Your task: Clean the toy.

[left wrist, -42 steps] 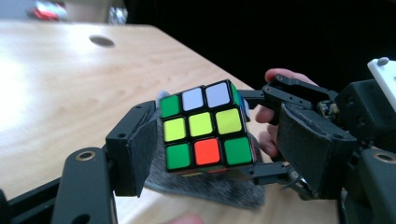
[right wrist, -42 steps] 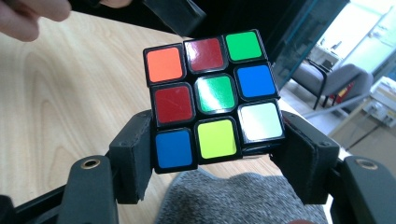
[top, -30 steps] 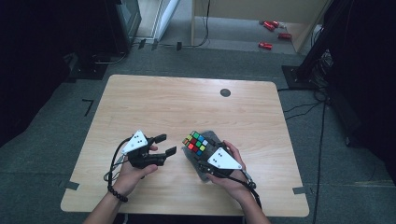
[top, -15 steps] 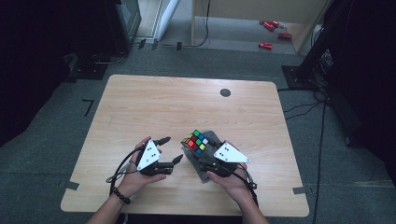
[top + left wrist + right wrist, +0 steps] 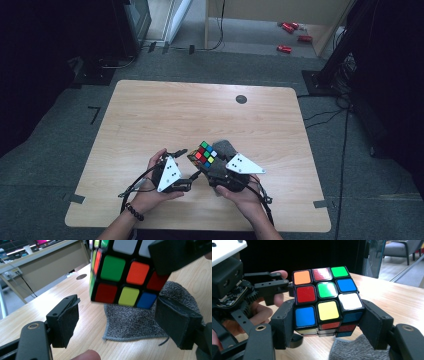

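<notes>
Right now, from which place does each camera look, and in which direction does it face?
High view: above the person's side, facing forward and down on the table; both hands and forearms show.
Left gripper view: rides the left claw, its open jaws pointing at the cube over the grey cloth.
Right gripper view: rides the right claw, clamping the cube; the left claw shows farther off.
All three share the cube.

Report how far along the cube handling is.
Done: the right claw has the puzzle cube clamped above the grey cloth. In hand: the left claw, jaws just opening, sits beside the cube without gripping it. Left: the left claw gripping a layer to turn.
</notes>
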The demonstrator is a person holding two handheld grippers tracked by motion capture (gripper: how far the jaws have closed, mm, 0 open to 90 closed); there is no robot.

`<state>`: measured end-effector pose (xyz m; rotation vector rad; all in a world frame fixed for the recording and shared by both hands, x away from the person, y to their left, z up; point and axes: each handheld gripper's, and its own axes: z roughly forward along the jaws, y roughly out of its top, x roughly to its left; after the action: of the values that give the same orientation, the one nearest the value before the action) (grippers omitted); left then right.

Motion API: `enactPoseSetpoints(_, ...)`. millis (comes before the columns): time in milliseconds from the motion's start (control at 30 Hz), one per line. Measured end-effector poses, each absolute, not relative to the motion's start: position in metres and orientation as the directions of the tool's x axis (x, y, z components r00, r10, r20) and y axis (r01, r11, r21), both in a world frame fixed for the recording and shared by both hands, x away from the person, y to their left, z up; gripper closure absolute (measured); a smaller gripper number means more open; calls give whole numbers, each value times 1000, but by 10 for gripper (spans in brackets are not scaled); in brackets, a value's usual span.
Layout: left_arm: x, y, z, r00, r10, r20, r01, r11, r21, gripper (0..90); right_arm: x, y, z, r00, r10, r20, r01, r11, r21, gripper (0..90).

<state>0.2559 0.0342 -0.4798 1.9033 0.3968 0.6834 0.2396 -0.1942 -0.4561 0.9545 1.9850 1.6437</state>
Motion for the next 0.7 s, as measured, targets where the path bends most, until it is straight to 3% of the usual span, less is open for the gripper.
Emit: enactPoseSetpoints(700, 247, 29, -482, 744, 575, 340, -87, -422, 903, 289, 238, -186, -456, -643, 719, 264, 373, -7, 928, 342)
